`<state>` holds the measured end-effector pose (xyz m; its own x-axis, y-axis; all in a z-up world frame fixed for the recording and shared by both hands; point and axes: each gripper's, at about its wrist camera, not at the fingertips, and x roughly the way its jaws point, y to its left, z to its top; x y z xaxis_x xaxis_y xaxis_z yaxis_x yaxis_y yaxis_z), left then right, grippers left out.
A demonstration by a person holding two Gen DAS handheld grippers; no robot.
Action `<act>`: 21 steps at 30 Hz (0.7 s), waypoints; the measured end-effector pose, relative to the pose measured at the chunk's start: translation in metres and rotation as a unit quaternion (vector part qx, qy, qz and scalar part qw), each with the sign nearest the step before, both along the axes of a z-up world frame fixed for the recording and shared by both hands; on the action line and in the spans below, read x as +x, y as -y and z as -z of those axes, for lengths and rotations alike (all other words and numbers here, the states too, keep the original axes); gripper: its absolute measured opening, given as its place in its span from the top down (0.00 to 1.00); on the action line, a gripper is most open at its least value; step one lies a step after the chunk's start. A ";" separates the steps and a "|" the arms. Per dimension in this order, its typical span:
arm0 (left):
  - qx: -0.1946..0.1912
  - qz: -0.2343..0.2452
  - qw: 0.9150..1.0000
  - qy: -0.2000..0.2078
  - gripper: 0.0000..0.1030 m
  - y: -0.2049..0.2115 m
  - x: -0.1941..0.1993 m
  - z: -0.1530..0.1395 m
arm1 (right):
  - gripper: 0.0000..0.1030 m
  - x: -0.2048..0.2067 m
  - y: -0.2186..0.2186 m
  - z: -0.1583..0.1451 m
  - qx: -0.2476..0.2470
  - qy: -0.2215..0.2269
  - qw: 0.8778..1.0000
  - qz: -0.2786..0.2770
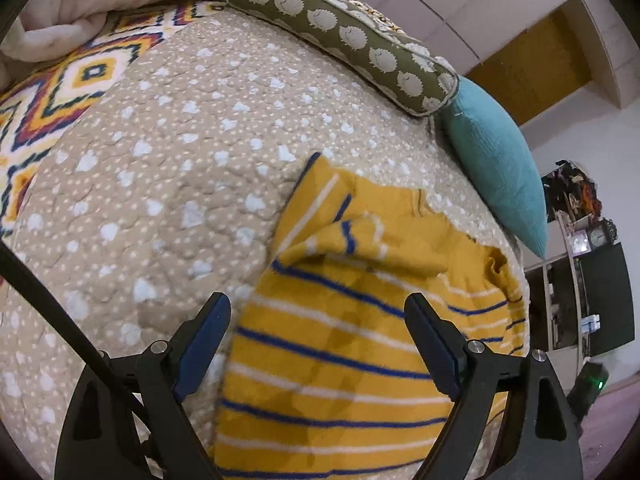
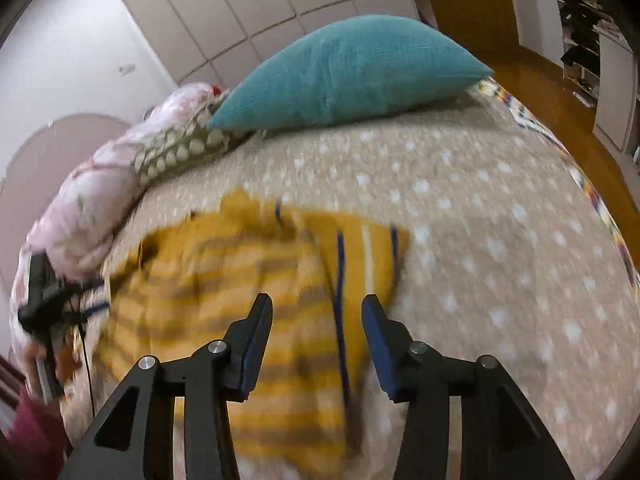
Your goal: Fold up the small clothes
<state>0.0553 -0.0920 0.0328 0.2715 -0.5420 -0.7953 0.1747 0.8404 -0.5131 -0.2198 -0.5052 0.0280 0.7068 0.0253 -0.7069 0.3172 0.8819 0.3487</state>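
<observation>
Striped top [image 1: 340,360] on quilt [image 1: 180,168] — both tools gaping.

1 striped garment [image 1: 340,344], 2 pillows [image 1: 496,168] [image 1: 340,28], 1 quilt [image 1: 160,152].

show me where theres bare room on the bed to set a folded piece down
Free: the broad stretch of beige quilt between the yellow striped top and the patterned blanket, short of the green pillow. Crowded: the head edge, where that pillow, the teal cushion and the pink duvet line up.
</observation>
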 end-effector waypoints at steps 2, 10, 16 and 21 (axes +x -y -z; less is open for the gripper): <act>-0.005 -0.003 1.000 -0.006 0.15 -0.001 -0.003 0.001 | 0.51 -0.008 -0.009 0.009 0.002 -0.012 1.000 -0.022; 0.018 0.024 0.999 0.029 0.15 0.004 -0.023 -0.014 | 0.93 -0.055 -0.028 0.011 -0.009 -0.004 0.999 -0.037; 0.029 0.043 0.998 0.019 0.15 0.024 -0.024 -0.005 | 0.91 -0.064 -0.029 0.031 -0.015 -0.059 0.998 -0.034; 0.109 0.077 0.989 0.057 0.15 0.049 -0.031 -0.005 | 0.49 -0.060 -0.045 -0.014 -0.051 0.039 0.998 -0.024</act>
<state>0.0242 -0.1405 0.0378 0.2942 -0.4023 -0.8669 0.3563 0.8879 -0.2911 -0.2795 -0.4600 0.0419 0.7592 -0.0088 -0.6508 0.2492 0.9276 0.2782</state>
